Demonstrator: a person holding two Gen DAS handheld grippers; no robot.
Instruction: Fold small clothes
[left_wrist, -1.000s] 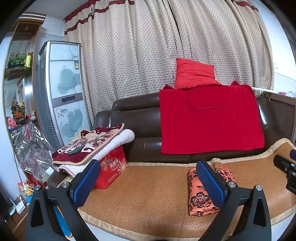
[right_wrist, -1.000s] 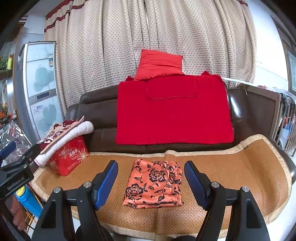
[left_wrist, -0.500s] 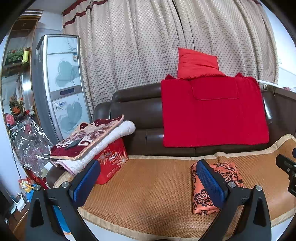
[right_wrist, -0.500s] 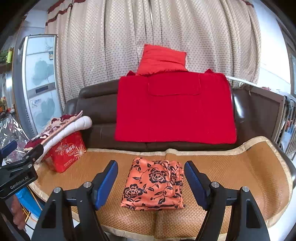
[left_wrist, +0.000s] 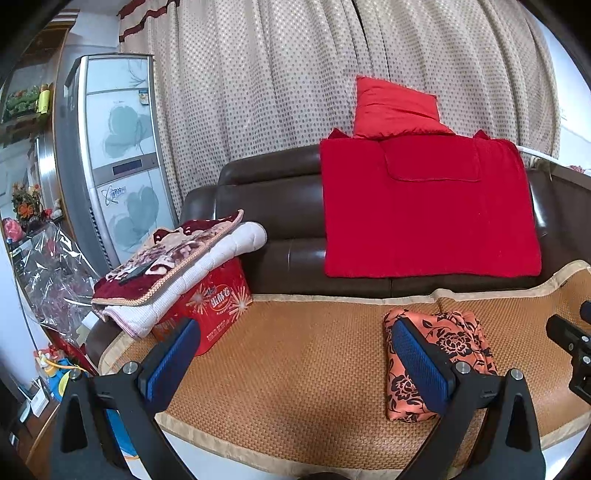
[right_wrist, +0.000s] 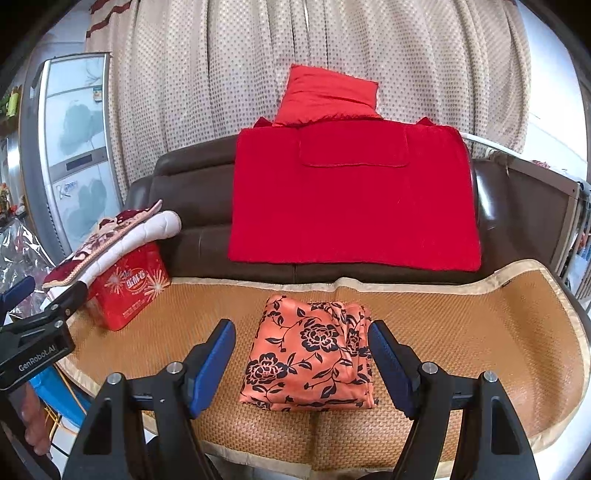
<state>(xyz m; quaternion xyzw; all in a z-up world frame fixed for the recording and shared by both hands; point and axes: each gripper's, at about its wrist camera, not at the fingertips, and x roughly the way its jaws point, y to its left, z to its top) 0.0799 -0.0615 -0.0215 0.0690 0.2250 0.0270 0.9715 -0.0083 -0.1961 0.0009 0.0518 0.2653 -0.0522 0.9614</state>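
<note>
The orange floral garment (right_wrist: 308, 354) lies folded into a thick rectangle on the woven mat (right_wrist: 461, 332) over the sofa seat, near the front edge and about midway along it. It looks light, soft and somewhat slick, so the stacked layers would likely slide apart if dragged. The safer hold is probably a pinch through all layers at a near corner or along the layered right edge.

The right gripper (right_wrist: 301, 365) is released, its 2 blue pads wide apart either side of the bundle in view, touching nothing. The left gripper (left_wrist: 291, 362) is also spread and empty, aimed at bare mat left of the garment (left_wrist: 439, 362), which sits behind its right finger.
</note>
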